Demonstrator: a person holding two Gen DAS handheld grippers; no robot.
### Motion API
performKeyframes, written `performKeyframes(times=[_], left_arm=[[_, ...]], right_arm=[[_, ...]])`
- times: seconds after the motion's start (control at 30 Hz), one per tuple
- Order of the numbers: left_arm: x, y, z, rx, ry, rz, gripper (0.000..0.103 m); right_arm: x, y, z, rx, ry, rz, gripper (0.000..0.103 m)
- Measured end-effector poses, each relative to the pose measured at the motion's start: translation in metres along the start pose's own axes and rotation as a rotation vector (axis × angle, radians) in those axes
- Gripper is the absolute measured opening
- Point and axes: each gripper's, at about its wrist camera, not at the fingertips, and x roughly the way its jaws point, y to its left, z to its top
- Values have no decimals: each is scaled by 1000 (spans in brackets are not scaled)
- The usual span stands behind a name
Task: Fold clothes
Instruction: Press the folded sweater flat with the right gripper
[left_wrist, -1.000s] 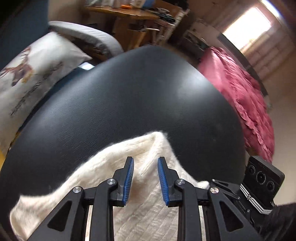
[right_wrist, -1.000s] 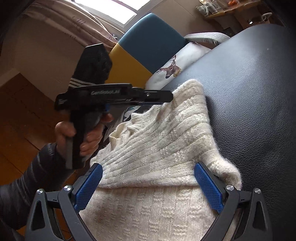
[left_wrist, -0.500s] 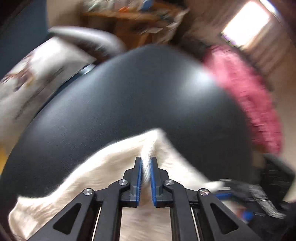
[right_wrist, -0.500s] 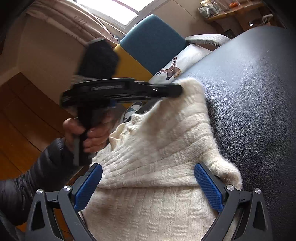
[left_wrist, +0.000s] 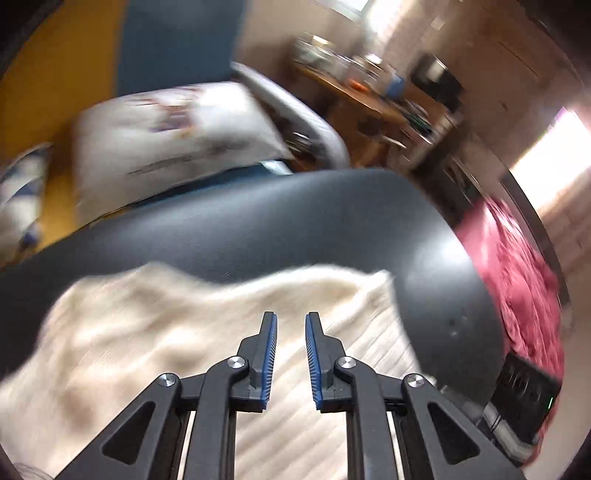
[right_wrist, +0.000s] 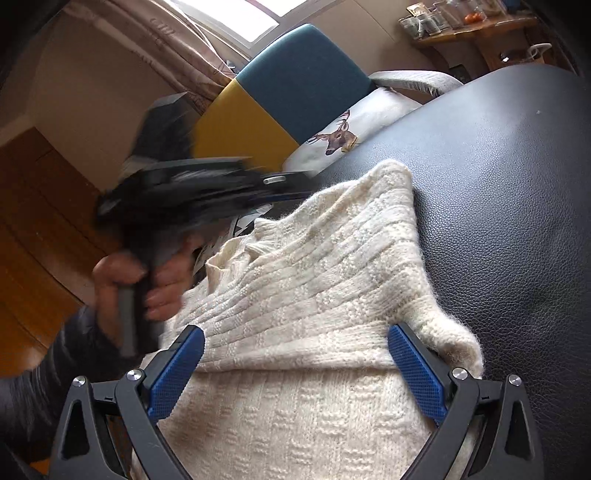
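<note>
Left gripper (left_wrist: 290, 325) jaws were seen parted by a narrow gap, nothing held between them; half a second before they had been pinched shut on a raised fold of the cream knit sweater (right_wrist: 314, 295), so the pinch had been let go. Left view was heavily blurred, camera swung up and away, with the sweater lying flatter and wider under the fingers than a second before. Right gripper (right_wrist: 295, 365) jaws were spread wide, straddling the sweater's folded edge, no grip taken; its pose was unchanged across all three moments.

The sweater was laid on the black padded table (right_wrist: 517, 184), a layer doubled over the lower part, one far corner pointing toward the deer cushion (right_wrist: 351, 136). From the right view the left gripper was seen blurred, held by a hand (right_wrist: 140, 284) in a dark sleeve, its tip over the sweater's far-left edge.

Judged: one fold portion had been released and laid down. Whether more folds were needed could not be settled; the visible edge looked uneven, so some tidying was likely still due.
</note>
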Motion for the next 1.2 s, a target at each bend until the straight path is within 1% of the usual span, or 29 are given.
performKeyframes(times=[0.1, 0.17, 0.27, 0.3, 0.37, 0.47, 0.57, 0.6, 0.7, 0.8, 0.87, 0.97, 1.07, 1.13, 1.2], left_arm=[[-33, 29, -23, -104, -54, 34, 15], [-42, 48, -47, -136, -61, 88, 15], [-55, 76, -83, -183, -71, 170, 15], [-59, 84, -94, -197, -70, 199, 15], [-56, 95, -107, -203, -47, 262, 15], [-60, 103, -120, -200, -76, 270, 15], [-58, 97, -121, -200, -89, 312, 15], [-57, 95, -120, -207, -92, 322, 15], [-65, 92, -120, -236, -90, 331, 15], [-87, 79, -122, -238, -132, 360, 15], [-105, 72, -127, -234, -168, 373, 15], [-130, 64, -138, -229, -209, 390, 17], [-150, 61, -154, -227, -232, 407, 18], [-161, 62, -166, -232, -237, 413, 18], [-169, 67, -181, -248, -237, 419, 18]], right_arm=[[-2, 11, 6, -25, 14, -55, 101], [-5, 29, 17, -74, 7, -74, 101], [10, 59, 41, -233, 25, -143, 101], [19, 62, 48, -258, 38, -163, 101], [46, 60, 61, -285, 97, -261, 101], [92, 40, 70, -302, 230, -443, 101], [108, 39, 60, -402, 249, -549, 102], [109, 40, 59, -409, 244, -561, 102], [106, 40, 62, -387, 246, -560, 102], [99, 52, 64, -382, 251, -578, 102], [86, 71, 60, -411, 206, -553, 102], [74, 106, 43, -449, 182, -478, 102], [77, 135, 17, -485, 199, -423, 102], [87, 147, -1, -491, 228, -402, 102], [98, 153, -15, -493, 254, -414, 102]])
